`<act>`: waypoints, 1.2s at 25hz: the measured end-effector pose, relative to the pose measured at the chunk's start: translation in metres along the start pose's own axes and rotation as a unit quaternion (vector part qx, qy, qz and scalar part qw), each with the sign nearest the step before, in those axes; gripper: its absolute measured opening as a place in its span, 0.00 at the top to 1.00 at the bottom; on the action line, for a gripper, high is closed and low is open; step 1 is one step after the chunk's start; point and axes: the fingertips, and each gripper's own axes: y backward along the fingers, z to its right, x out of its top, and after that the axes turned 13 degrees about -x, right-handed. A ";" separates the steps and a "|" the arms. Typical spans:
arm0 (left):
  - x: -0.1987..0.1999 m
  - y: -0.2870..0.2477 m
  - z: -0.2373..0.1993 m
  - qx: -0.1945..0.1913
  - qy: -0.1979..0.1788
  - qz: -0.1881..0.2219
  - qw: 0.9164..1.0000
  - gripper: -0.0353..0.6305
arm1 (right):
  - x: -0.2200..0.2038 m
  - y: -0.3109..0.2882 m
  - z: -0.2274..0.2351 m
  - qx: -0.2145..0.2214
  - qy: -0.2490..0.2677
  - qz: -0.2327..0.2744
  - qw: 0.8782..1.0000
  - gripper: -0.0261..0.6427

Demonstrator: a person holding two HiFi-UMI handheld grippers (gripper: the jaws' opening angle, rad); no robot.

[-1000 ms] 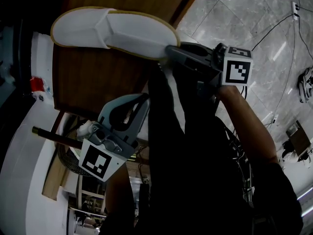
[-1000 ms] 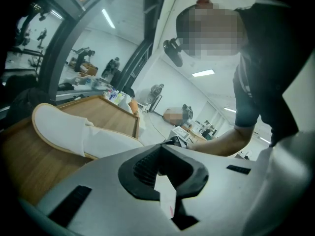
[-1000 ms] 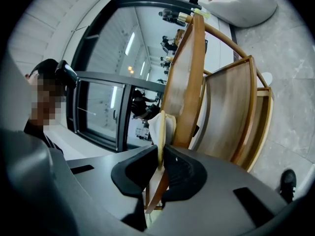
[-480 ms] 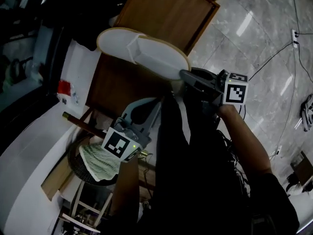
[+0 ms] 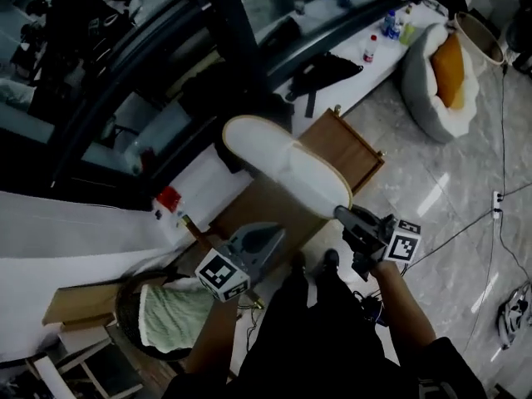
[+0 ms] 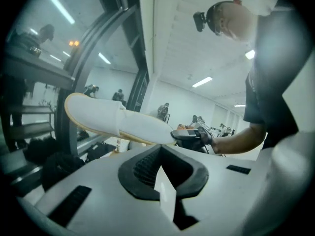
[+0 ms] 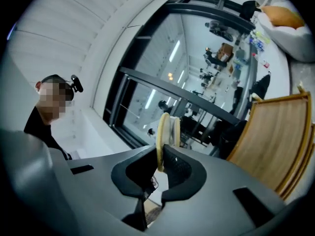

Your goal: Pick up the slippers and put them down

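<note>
Since half a second ago the head view has swung to take in far more of the room, and the slipper (image 5: 287,173) now sits at the centre of the frame rather than near the top, with the right gripper (image 5: 342,214) still holding it by the heel end. Only 1 slipper is in view, white with a yellow edge, held up in the air with its toe pointing to the upper left of the frame, over a wooden board (image 5: 349,148) that lies right of centre. In the right gripper view the slipper (image 7: 165,127) stands edge-on, and the right gripper (image 7: 160,168) has its 2 jaws pinching the rim at the middle of the frame, with the wooden board (image 7: 275,136) at the right edge.

The left gripper (image 5: 273,234) is below and left of the slipper, apart from it. In its own view the left gripper (image 6: 162,168) has its jaws spread with nothing between them, and it looks across at the slipper (image 6: 113,122) and the right gripper (image 6: 189,134) above centre.

At the lower left of the head view a dark basket (image 5: 125,293) holds a pale cloth (image 5: 170,316). A grey floor (image 5: 465,198) fills the right side.
</note>
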 end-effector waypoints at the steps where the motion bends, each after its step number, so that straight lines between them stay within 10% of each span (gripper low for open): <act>1: 0.016 0.007 0.005 0.002 -0.011 0.005 1.000 0.93 | 0.007 0.001 -0.020 0.012 0.011 0.006 1.000 0.89; 16: 0.163 0.051 0.079 0.010 -0.174 0.098 0.980 0.93 | 0.109 0.049 -0.223 0.167 0.161 0.134 0.963 0.89; 30: 0.190 0.053 0.095 -0.020 -0.214 0.113 0.970 0.93 | 0.112 0.067 -0.264 0.195 0.180 0.171 0.949 0.89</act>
